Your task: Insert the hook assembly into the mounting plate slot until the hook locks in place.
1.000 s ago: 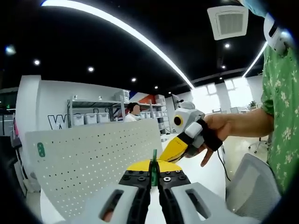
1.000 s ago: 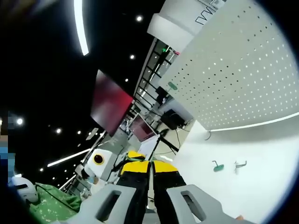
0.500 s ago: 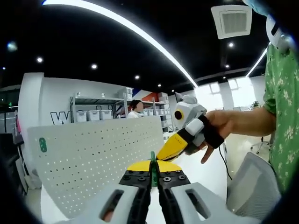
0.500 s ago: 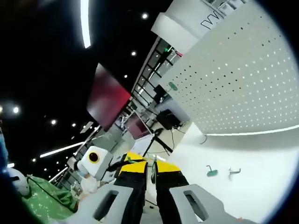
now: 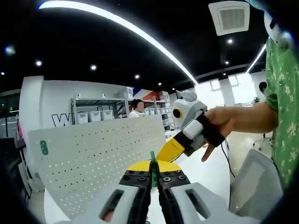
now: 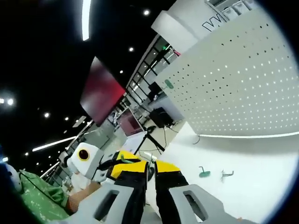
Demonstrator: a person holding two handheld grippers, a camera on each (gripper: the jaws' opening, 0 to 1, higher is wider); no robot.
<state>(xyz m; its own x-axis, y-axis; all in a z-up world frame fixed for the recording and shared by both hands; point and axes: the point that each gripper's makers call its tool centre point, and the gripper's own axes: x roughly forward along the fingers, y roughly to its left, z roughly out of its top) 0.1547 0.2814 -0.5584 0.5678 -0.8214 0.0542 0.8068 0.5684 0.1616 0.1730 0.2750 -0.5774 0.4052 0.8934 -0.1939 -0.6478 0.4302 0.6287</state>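
Two grippers up over a white surface (image 6: 261,186). Left gripper (image 5: 153,173) at 6 o'clock in the left gripper view, jaws pinched tight on a thin green hook (image 5: 152,161). Stands straight up out of the jaw tips, long way along the jaws, tip at 12 o'clock. Points up toward the low corner of the white board with many small holes (image 5: 93,158). Cannot tell if hook and board touch.

Stands upright on the surface, that board, with a small green tag (image 5: 43,148) near its 9 o'clock edge.

Right gripper (image 5: 164,155) just to the 2 o'clock side of the hook, held by a hand (image 5: 219,125) under a green flowery sleeve (image 5: 285,93). Yellow jaws slanted down toward 7 o'clock, close beside the hook. Jaws close together in the right gripper view, just a thin dark gap between them, nothing seen inside.

Two more small hooks lying on the surface in the right gripper view, at 4 o'clock, below the board: a green one (image 6: 204,173) and a silver one (image 6: 226,174), just beside each other, well apart from both grippers.

Shelves with bins (image 5: 93,115) far behind the board, and a grey chair (image 5: 252,182) at 4 o'clock in the left gripper view.
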